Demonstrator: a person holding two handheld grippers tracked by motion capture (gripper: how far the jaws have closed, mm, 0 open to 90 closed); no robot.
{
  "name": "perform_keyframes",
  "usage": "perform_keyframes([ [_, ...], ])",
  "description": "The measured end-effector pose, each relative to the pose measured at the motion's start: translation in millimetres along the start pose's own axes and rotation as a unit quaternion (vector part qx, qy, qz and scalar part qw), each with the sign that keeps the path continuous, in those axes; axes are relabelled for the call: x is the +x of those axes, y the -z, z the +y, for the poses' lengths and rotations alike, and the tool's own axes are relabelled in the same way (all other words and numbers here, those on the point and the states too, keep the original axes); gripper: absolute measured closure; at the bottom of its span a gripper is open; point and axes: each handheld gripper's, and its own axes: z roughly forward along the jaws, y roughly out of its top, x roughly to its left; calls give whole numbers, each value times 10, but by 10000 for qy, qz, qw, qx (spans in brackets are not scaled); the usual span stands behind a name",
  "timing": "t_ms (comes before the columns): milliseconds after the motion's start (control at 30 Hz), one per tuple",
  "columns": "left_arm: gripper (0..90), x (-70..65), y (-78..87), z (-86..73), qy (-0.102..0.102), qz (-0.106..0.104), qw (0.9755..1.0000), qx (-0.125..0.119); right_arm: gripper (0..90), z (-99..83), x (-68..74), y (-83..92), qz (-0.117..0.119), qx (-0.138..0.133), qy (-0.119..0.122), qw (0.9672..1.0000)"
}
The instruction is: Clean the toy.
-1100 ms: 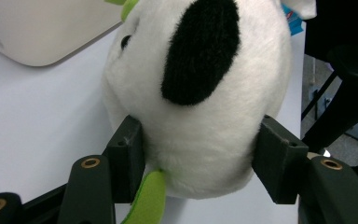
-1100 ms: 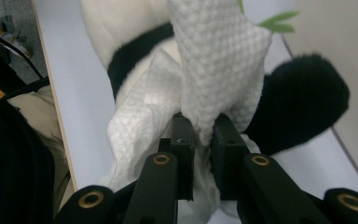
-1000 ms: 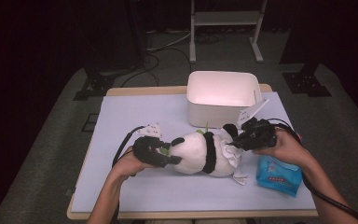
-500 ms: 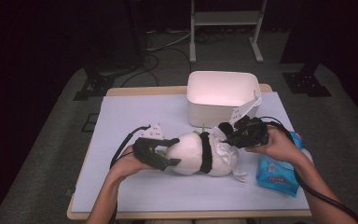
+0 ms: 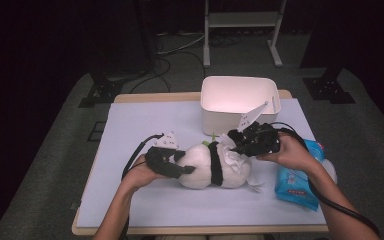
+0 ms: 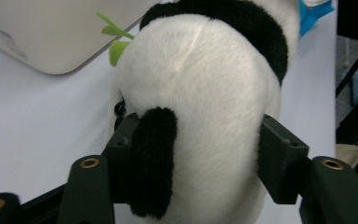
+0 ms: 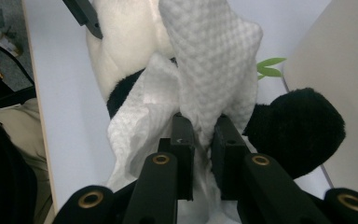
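A black-and-white plush panda (image 5: 200,172) lies on its side in the middle of the table. My left gripper (image 5: 184,164) clamps its head from the left; in the left gripper view the panda (image 6: 200,93) fills the gap and both pads (image 6: 279,163) press into the fur. These jaws have just been closing on it. My right gripper (image 5: 236,140) is shut on a white textured wipe (image 7: 209,65), which it holds against the panda's body (image 7: 121,42). The wipe (image 5: 236,159) drapes over the toy's right end.
A white tub (image 5: 240,97) stands just behind the panda at the back of the table (image 5: 145,120). A blue pack of wipes (image 5: 295,182) lies at the right by my right forearm. Green felt leaves (image 6: 114,39) stick out of the toy near the tub.
My right gripper has slid a little to the left across the panda with the wipe. The left gripper's jaws looked wider half a second ago and now squeeze the head.
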Motion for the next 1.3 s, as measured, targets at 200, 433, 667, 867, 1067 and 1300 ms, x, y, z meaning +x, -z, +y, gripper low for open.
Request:
perform_keyframes([
  [200, 465, -3, 40, 12, 145, -428, 9987, -248, 800, -54, -1, 82, 46, -42, -32, 10000],
  [433, 477, -6, 59, 0, 470, -1104, 9921, -354, 797, -62, 50, 153, 221, -93, 36, 9997],
  [667, 399, 4, 51, -6, 543, -736, 9956, -224, 798, -36, 5, 58, 140, -4, 17, 9999],
  [867, 277, -52, 113, 26, -92, -44, 9993, -358, 798, -8, -66, 15, 64, -68, -65, 9999],
  [1067, 320, -123, 79, 38, -522, 211, 9983, -168, 796, 39, -118, -17, 43, -68, -131, 9999],
  [1300, 377, 9, 17, -11, 44, 474, 9988, -96, 798, 21, -68, 69, -86, -48, -56, 9999],
])
